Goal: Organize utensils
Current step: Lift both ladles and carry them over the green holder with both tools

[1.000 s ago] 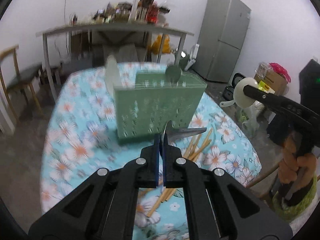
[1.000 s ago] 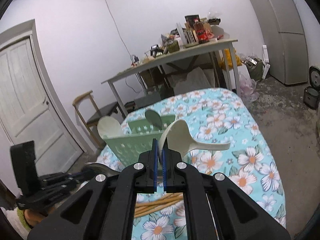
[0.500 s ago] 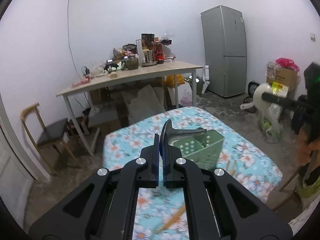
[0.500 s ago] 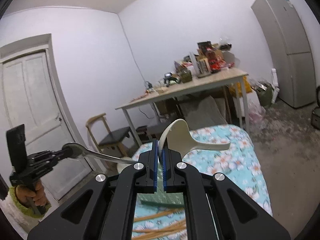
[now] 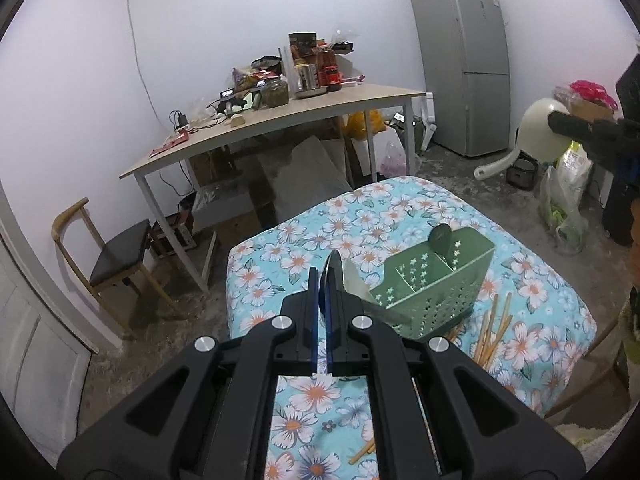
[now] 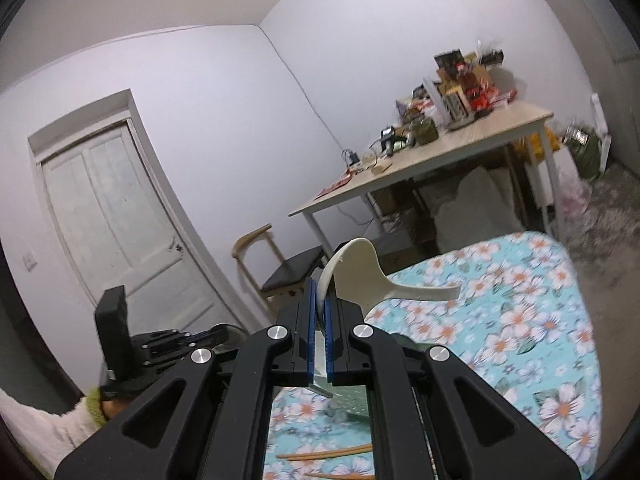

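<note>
left hand-held gripper [image 5: 323, 300] clamped on a metal spoon [image 5: 333, 270], right hand-held gripper [image 6: 320, 312] pinching a white rice paddle [image 6: 360, 272], green caddy [image 5: 434, 284] mid-frame.

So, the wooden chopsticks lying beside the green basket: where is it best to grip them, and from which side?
Probably from above, near mid-length of the chopsticks. They lie flat on the tablecloth, fanned out toward the green basket, whose wall crowds their far ends; jaws set across the shafts could take one.

The left tool [image 5: 323, 286], higher than a second ago, now looks down into the green caddy [image 5: 434, 286]; the right tool [image 6: 320, 304] has swung away from it toward the door [image 6: 116, 224].
</note>
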A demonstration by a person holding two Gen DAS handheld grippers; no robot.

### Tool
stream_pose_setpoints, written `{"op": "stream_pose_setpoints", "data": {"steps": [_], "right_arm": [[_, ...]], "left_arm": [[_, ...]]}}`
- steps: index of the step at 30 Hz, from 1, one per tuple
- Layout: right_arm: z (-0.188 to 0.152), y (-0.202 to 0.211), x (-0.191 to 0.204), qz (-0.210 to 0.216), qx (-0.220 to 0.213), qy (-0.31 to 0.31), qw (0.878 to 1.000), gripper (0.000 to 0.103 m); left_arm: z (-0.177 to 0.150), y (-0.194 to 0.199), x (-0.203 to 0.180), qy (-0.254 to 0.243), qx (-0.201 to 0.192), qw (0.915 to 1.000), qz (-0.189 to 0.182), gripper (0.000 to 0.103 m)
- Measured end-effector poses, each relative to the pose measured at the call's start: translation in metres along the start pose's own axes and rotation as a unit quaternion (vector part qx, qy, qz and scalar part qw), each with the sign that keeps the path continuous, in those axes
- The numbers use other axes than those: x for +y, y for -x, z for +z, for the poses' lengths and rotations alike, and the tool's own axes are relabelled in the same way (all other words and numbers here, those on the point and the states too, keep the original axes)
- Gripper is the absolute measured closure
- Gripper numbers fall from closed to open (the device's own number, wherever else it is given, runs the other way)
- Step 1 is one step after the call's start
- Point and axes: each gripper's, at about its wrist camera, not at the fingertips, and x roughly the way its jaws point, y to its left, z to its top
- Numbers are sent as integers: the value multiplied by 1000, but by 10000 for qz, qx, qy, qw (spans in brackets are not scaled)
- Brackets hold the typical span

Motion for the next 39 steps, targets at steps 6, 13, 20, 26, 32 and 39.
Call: {"op": "stream_pose_setpoints", "data": {"steps": [6, 13, 20, 26, 32, 39], "right_arm": [[4, -6, -3, 181, 123, -118, 9997, 99], [1, -3, -5, 233, 210, -178, 9993, 99], [-1, -2, -6, 311, 251, -248, 9989, 99], [-8, -4, -13, 377, 384, -474, 9974, 99], [-13, -2, -23, 514, 473, -752, 9947, 99], [-17, -8, -35, 674, 569, -1065, 9904, 99]], "left_arm": [[15, 3, 3, 37, -201, 9998, -3, 101], [31, 5, 2, -105, -399, 9991, 125, 101], [42, 1, -1, -137, -524, 9984, 150, 101], [40, -22, -13, -319, -365, 9986, 206, 101], [34, -42, -15, -389, -214, 9987, 250, 101], [30, -61, -20, -402, -10, 9991, 162, 101]]}}
